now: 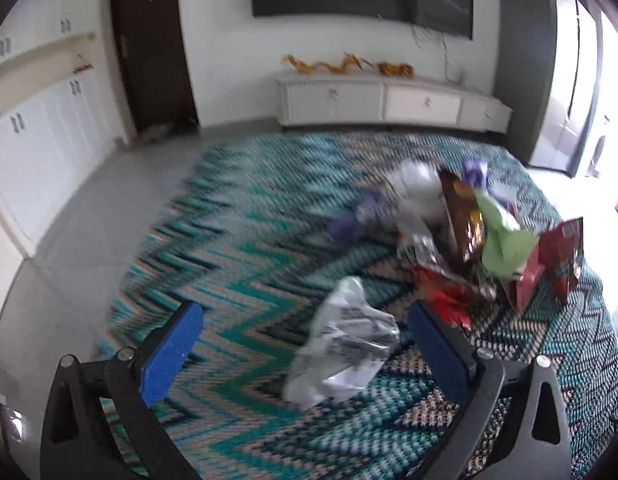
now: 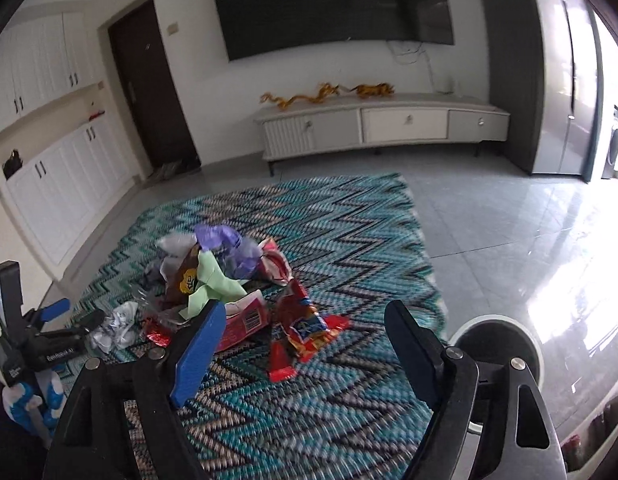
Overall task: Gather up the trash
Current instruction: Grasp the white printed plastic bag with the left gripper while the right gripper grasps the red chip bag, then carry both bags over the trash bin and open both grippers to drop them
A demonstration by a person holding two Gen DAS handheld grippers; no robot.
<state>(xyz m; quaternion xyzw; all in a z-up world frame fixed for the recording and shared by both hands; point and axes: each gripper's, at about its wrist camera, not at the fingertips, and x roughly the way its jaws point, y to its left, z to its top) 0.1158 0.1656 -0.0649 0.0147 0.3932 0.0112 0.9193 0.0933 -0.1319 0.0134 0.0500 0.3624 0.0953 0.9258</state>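
Trash pile [image 2: 229,288]: crumpled wrappers in red, brown, green and purple, heaped on the zigzag teal rug [image 2: 349,240]. A clear plastic bag [image 1: 345,340] lies at its 7 o'clock, between the left gripper [image 1: 305,344] jaws, spread wide, untouched. Right gripper [image 2: 305,348]: jaws agape, empty, before the pile.

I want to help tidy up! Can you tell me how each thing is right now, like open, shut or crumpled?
left gripper: open, empty
right gripper: open, empty
clear plastic wrapper: crumpled, lying on the rug
red snack bag: crumpled, on the rug
pink box: tipped over
trash pile: heaped on the rug
door: shut
TV: off
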